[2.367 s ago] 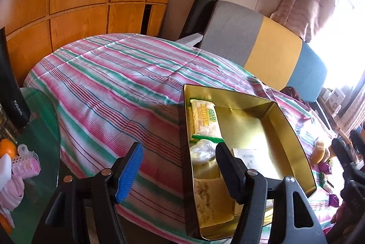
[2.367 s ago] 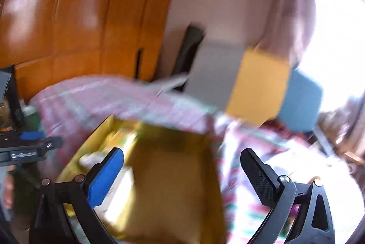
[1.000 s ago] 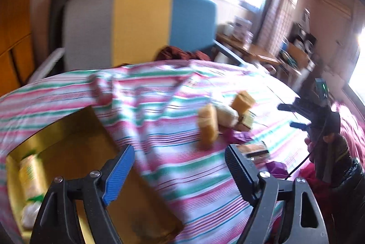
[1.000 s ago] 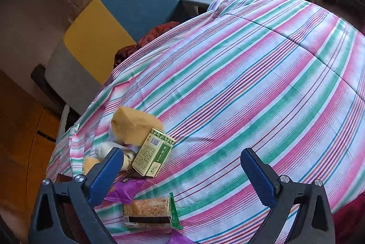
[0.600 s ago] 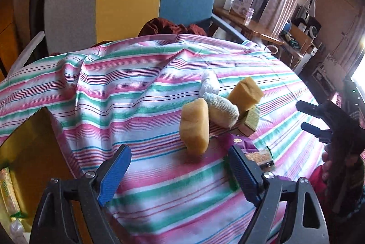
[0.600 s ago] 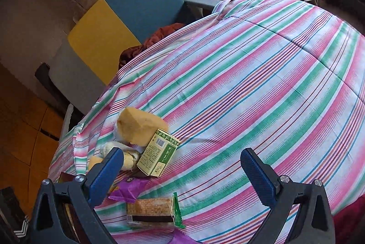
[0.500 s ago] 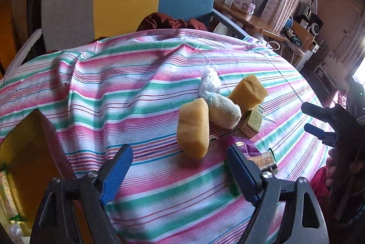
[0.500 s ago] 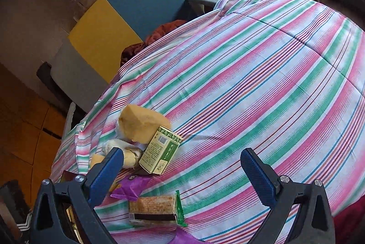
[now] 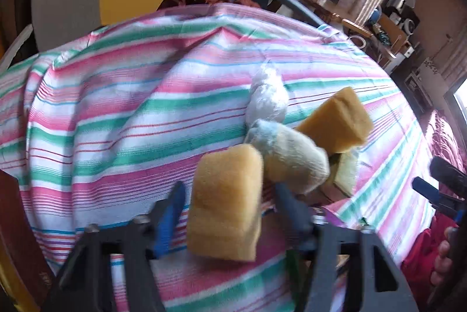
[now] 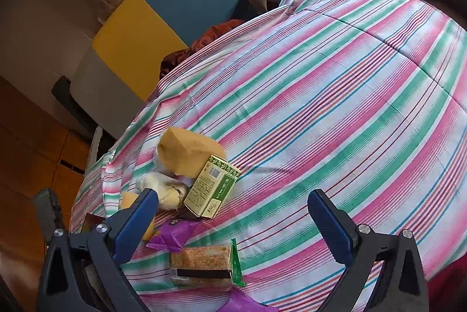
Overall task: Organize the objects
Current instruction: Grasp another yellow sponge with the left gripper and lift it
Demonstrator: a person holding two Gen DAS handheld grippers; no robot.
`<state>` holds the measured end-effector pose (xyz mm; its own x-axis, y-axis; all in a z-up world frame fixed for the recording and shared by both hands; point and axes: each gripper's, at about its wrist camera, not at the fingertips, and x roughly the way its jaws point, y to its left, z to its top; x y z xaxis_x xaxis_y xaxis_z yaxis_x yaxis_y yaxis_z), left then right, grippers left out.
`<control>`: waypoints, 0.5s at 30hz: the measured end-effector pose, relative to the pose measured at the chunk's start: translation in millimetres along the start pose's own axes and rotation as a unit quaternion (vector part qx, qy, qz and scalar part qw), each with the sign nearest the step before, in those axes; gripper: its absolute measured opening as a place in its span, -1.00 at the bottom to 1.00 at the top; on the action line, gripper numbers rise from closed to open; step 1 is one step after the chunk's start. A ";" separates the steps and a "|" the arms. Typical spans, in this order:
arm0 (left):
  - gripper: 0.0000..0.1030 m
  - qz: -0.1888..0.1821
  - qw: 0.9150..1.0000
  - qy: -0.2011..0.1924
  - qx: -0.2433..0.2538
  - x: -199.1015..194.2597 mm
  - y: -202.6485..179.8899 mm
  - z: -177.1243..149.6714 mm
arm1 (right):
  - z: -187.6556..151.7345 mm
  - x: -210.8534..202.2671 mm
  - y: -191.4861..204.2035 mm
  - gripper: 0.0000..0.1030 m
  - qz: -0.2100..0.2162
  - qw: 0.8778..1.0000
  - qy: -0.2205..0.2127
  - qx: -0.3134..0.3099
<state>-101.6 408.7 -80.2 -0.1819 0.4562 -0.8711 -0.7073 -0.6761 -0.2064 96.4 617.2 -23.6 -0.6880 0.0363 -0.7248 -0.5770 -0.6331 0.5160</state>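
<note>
Your left gripper [image 9: 229, 195] straddles a spongy yellow block [image 9: 226, 202] on the striped cloth [image 9: 116, 119], jaws narrowed but not clearly touching. Your right gripper [image 10: 233, 220] hangs wide above a green box [image 10: 212, 191].

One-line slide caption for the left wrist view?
Left tool straddling an upright yellow sponge on the striped cloth, fingers either side, contact unclear through blur.
</note>
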 end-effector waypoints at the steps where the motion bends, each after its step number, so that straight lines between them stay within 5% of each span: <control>1: -0.30 -0.009 1.000 0.003 -0.010 3.5 3.9 -1.5 | -0.1 0.7 0.3 1.00 -0.001 1.000 0.001 0.000; 7: -0.34 -0.025 0.999 -0.022 -0.030 -14.7 9.2 -28.0 | -0.7 4.9 -2.4 1.00 -0.008 1.000 0.009 0.002; 15: -0.34 -0.017 0.999 -0.047 0.008 -51.7 -6.7 -92.7 | -1.7 6.5 -5.7 1.00 -0.021 1.000 0.013 0.004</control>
<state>-24.1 336.0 -75.2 -0.2200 0.5308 -0.8184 -0.7244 -0.6508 -0.2274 95.9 619.8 -32.0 -0.6515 0.0414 -0.7575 -0.6086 -0.6246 0.4893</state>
